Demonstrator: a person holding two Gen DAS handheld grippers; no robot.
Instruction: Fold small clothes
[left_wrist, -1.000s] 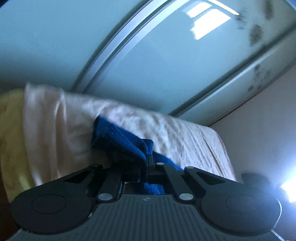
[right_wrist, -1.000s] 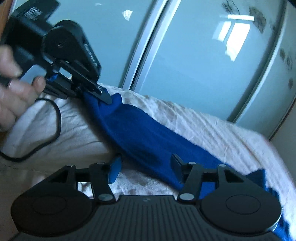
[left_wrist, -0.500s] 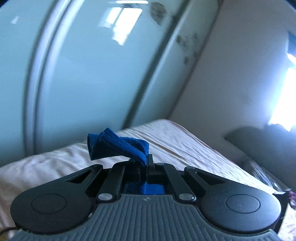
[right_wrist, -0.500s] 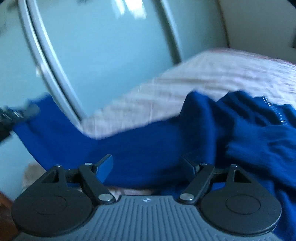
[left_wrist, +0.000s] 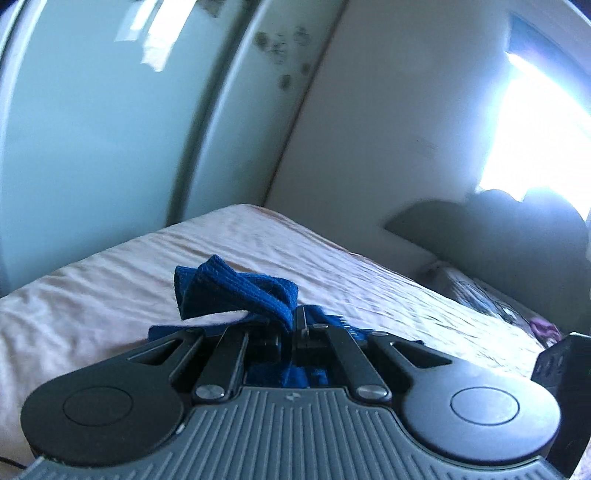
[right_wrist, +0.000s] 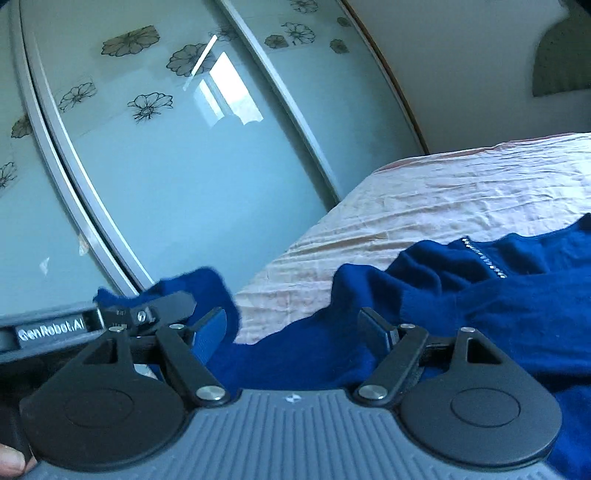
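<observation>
Early stage, no neat fold yet. Left gripper (left_wrist: 293, 325) pinches blue garment (right_wrist: 498, 295) edge, lifted over bed (right_wrist: 443, 195). Right gripper (right_wrist: 295, 328) spread, nothing pinched; cloth bunched near-right. Flattening + folds left.

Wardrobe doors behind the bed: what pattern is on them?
Outlined flowers on pale green glass wardrobe doors, clearest in the right wrist view.

Blue garment (right_wrist: 498, 295) cut off at right/bottom edges, partly hidden behind right gripper (right_wrist: 295, 325). Dark heap (left_wrist: 517, 236) by window: blurred, unidentifiable.
</observation>
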